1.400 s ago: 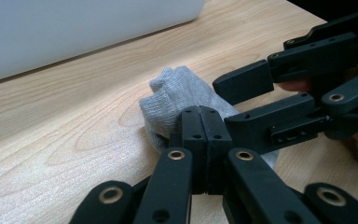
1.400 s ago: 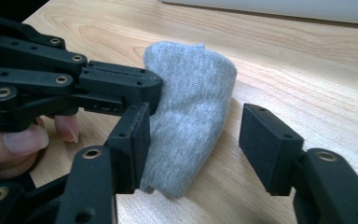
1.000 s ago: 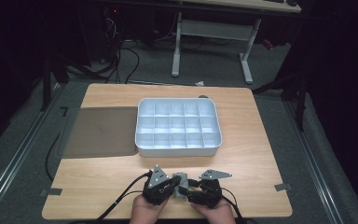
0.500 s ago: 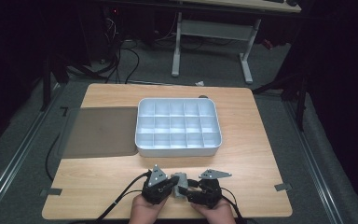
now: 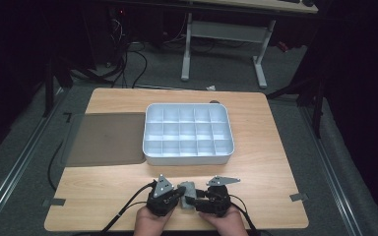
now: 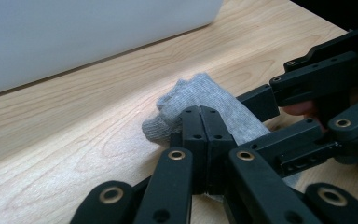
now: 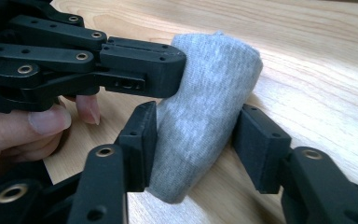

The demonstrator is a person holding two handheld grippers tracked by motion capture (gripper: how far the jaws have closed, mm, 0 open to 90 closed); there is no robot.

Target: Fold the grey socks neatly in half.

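Observation:
A rolled grey sock lies on the wooden table near its front edge, between my two grippers. My left gripper is shut on one end of the sock, its jaws pressed together over the fabric. My right gripper has just been closing, and its two pads now touch the sock on either side. In the high view the left gripper and the right gripper meet tip to tip at the sock, each held in a hand.
A white compartment tray stands just beyond the grippers at the table's middle; its wall rises close behind the sock. A dark mat lies to the tray's left. Cables trail off the front edge.

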